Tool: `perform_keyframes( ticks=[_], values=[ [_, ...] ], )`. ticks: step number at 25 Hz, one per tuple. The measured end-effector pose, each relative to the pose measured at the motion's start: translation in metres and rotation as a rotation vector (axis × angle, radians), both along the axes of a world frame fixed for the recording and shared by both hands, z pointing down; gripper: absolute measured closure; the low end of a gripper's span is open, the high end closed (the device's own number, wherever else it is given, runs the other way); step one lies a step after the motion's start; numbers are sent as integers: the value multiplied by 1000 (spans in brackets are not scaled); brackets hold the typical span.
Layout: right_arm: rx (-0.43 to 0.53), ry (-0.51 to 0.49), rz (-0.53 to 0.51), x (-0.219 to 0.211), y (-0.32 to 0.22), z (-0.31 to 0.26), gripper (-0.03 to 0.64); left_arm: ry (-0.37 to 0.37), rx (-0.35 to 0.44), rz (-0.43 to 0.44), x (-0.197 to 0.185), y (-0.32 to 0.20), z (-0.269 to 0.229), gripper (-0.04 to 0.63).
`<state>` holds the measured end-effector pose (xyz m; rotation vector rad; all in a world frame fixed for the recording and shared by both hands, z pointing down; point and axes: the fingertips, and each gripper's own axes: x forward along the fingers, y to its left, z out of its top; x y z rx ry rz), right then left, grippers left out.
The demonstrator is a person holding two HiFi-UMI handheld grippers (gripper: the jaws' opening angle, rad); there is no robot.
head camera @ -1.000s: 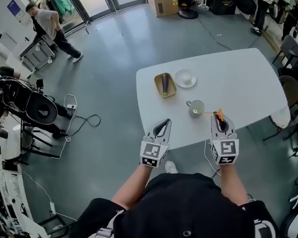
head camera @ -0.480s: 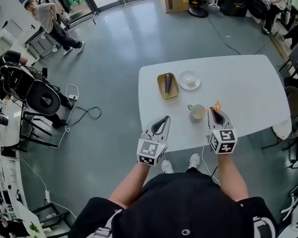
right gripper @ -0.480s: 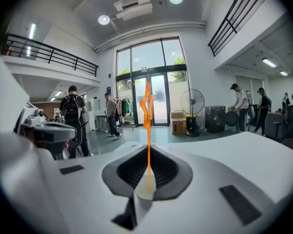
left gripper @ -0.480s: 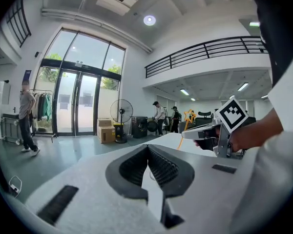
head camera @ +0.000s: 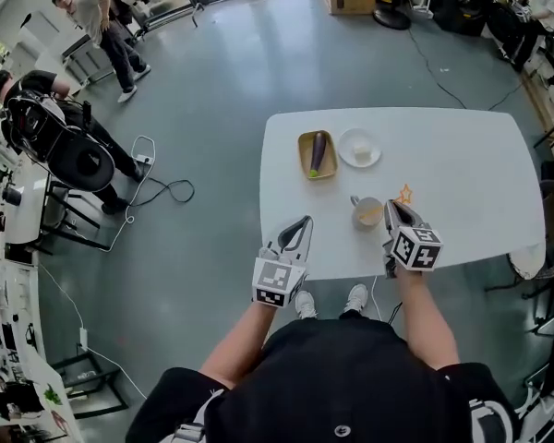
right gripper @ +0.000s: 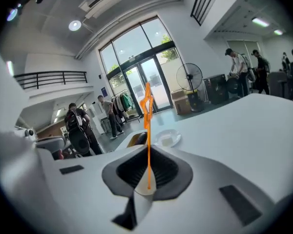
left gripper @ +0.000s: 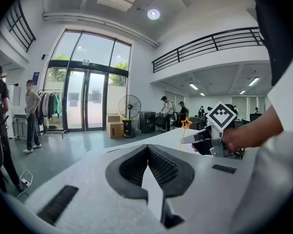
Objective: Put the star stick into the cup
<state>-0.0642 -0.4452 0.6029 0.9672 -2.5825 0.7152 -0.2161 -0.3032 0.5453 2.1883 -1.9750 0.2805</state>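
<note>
R gripper (head camera: 394,210) is pinched narrow on the orange star stick (head camera: 405,195), star end out past the tips. It's over the white table (head camera: 471,173), just right of the cup (head camera: 367,213), not in it. L gripper (head camera: 304,222) is closed, empty, at the near table edge. Only print: black-white square markers on both cubes. Beyond the cup: tray (head camera: 302,144) w/ eggplant (head camera: 318,153), and a small white dish (head camera: 359,148).

Orange star stick (head camera: 405,195), white table (head camera: 462,155); purple aubergine (head camera: 318,152), tan tray (head camera: 305,161), grey floor (head camera: 212,109)

right gripper (head camera: 391,208) lowered, rolled, star stick (head camera: 405,195) turned along
</note>
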Motion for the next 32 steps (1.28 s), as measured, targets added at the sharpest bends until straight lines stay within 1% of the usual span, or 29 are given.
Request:
perform_keyframes(
  ticks=[6,12,14,18,22,27,30,32],
  values=[
    [-122,-94,52,2,-14,22,597,1,-28,-43,-6,2,6,586],
    [-188,-146,83,10,-17,40,595,0,-41,-42,2,13,13,586],
    [-196,-161,93,14,-20,43,595,-7,-55,-38,3,19,18,586],
    [-204,-171,94,18,-26,52,594,-6,-84,-60,0,28,24,586],
    [-204,-151,86,17,-27,55,589,-1,-78,-69,-2,28,28,586],
    [-193,-129,78,13,-22,54,517,-5,-67,-62,-3,22,19,586],
    [-176,-108,76,22,-15,54,495,-7,-62,-51,-1,20,22,586],
    [-156,-103,61,26,-9,46,495,-6,-61,-51,-2,19,21,586]
  ],
)
